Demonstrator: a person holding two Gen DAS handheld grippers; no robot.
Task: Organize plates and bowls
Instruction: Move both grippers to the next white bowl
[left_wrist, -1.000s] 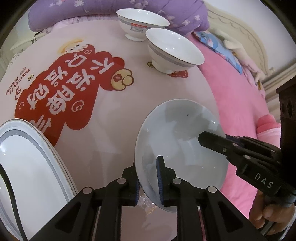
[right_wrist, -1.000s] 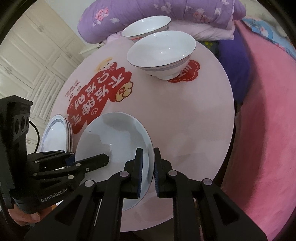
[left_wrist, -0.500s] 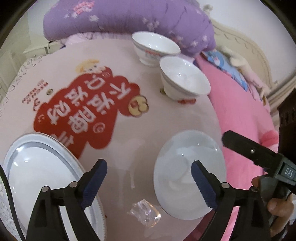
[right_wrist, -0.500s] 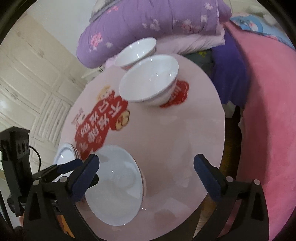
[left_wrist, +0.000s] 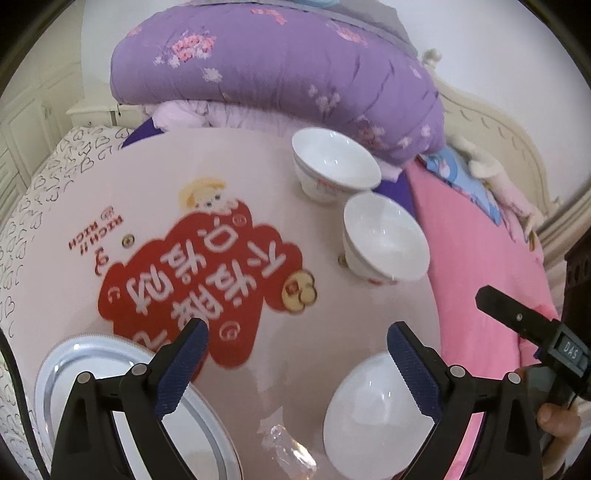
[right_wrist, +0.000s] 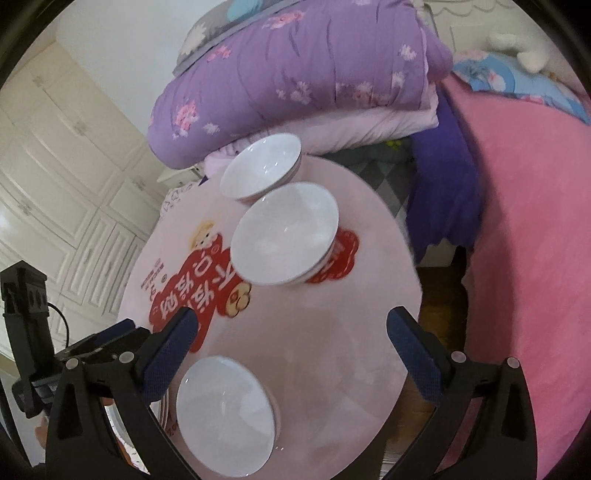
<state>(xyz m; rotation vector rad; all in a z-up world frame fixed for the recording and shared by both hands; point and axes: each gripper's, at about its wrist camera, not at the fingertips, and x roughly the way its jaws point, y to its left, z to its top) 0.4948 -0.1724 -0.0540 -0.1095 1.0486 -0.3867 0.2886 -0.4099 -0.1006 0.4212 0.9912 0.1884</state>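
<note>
Both my grippers, left (left_wrist: 295, 354) and right (right_wrist: 291, 345), hang spread and empty over the plate (left_wrist: 369, 417) (loose on the table); next, I'd judge, the bowls (right_wrist: 284, 240) need stacking.

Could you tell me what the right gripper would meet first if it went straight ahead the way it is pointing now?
Probably the bare pink table: the open right gripper aims down at the clear patch between the small plate near its left finger and the nearer bowl further on. Depth is uncertain, so a shallower line could reach that bowl instead.
</note>
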